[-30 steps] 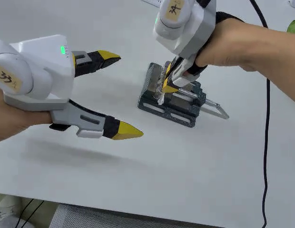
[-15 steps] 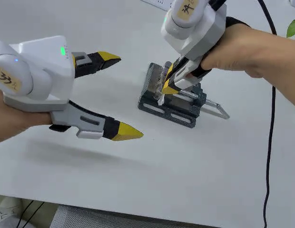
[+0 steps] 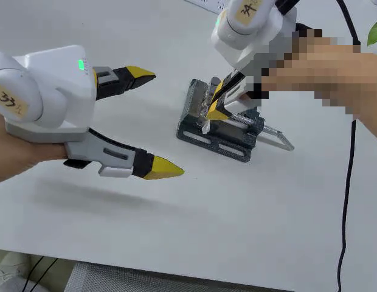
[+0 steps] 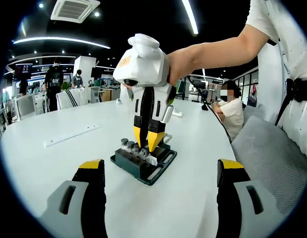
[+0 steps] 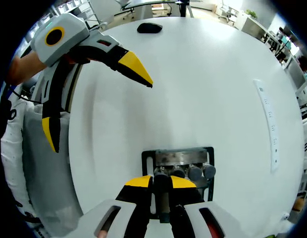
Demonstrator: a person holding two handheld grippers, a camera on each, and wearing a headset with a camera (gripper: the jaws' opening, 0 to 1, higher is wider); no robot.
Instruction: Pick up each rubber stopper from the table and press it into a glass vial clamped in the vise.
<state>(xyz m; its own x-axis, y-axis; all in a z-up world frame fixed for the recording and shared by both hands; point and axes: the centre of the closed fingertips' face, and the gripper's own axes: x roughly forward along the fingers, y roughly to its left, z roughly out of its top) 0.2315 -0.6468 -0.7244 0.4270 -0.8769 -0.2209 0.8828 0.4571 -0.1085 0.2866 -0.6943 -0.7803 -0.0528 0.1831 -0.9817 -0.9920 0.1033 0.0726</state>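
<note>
A dark vise stands mid-table and clamps a row of glass vials capped with grey stoppers. My right gripper points down at the row's end. Its jaws stand almost together around the end rubber stopper, which sits level with the others. In the left gripper view the right gripper hangs straight over the vise. My left gripper hovers to the left of the vise, wide open, with nothing between its fingers.
The vise's screw handle sticks out to the right. A black cable runs down the table's right side. A white power strip lies near the far edge, a black object beyond. People sit at the far side.
The right gripper's body has risen and swung slightly right while its tips stay at the vial row. The left gripper has held still.
</note>
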